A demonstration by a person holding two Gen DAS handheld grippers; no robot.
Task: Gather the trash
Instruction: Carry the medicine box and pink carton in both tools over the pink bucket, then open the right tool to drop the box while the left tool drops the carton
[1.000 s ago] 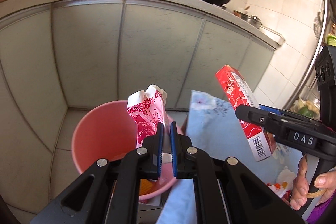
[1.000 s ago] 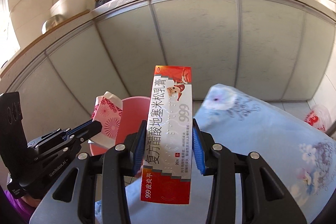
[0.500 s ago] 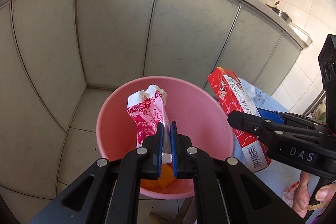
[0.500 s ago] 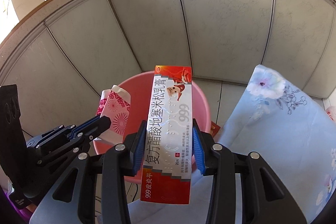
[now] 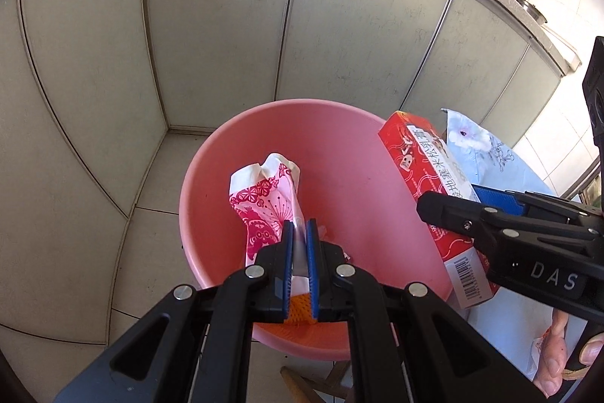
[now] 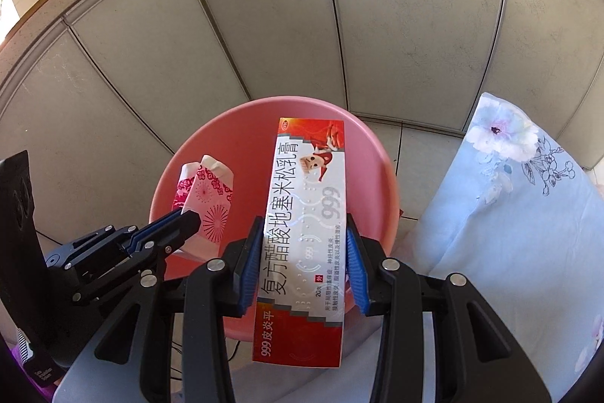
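The wrapper (image 5: 264, 199), pink and white, is hanging over the pink bin (image 5: 339, 146), pinched between the nearly closed jaws of the left gripper (image 5: 296, 244), which is pointing steeply down into the bin. Just to its right the box (image 6: 305, 233), red and white, is standing lengthwise over the bin's mouth, with the right gripper (image 6: 304, 263) clamping it on both long sides and also tilting downward. A hand (image 5: 566, 354) is gripping the right gripper's handle. A floral cloth (image 6: 509, 214) is lying right of the bin, before grey cabinets (image 5: 226, 25).
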